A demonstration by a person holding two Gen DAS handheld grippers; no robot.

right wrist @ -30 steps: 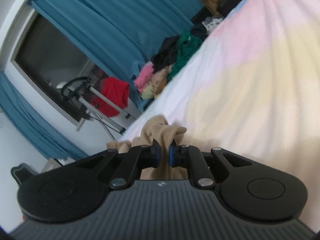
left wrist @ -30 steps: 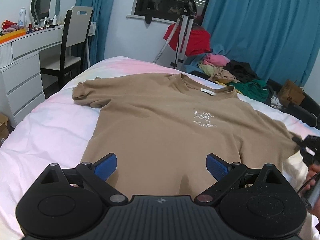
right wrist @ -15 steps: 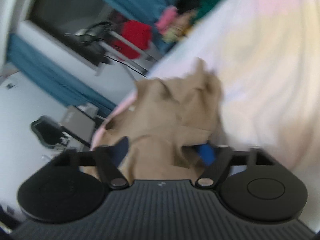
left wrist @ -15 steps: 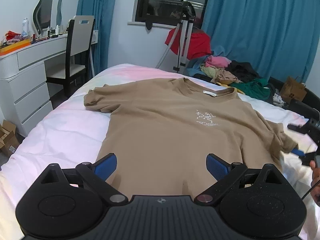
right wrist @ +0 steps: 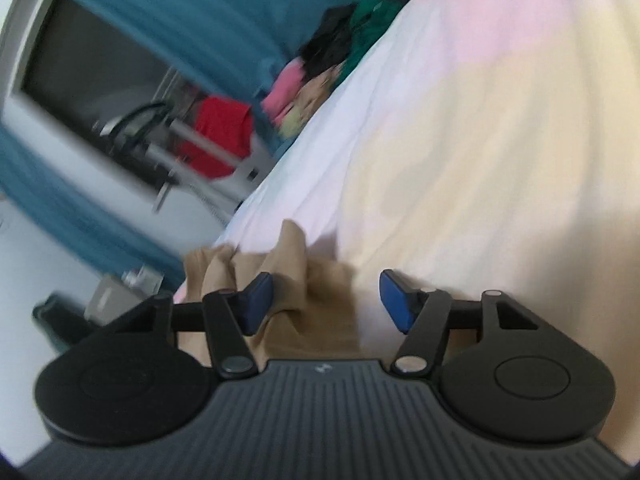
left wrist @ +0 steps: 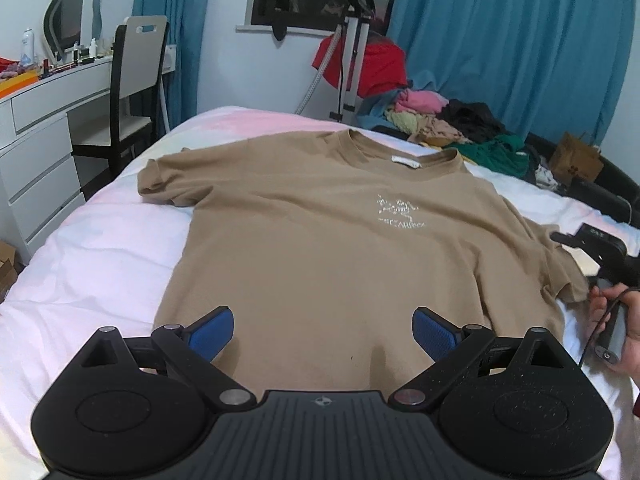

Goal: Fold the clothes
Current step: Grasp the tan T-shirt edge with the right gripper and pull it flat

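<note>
Looking at where things sit: the tan t-shirt (left wrist: 320, 248) lies face up and spread flat on the bed (left wrist: 100, 248), collar at the far end, hem right under our left gripper (left wrist: 323, 334), whose jaws are spread wide and holding nothing. Our right gripper (right wrist: 325, 300) has its jaws spread too, with the bunched right sleeve (right wrist: 296, 280) lying loose between and just ahead of them, not pinched. A flat unfolded shirt fits either a smoothing-out stage or the moment before a fold, so we'd go by the cloth itself. That right sleeve is rumpled compared with the left sleeve (left wrist: 160, 176), which lies fairly flat off to the far left of the left jaws. For a tidy result we think the wrinkled sleeve wants to be flat and square with the body before any crease goes in, since a lump there gets trapped inside. Pinching only the edge of the fabric, and not the bedsheet underneath, seems like the thing to watch, since this cloth is thin and floppy.
</note>
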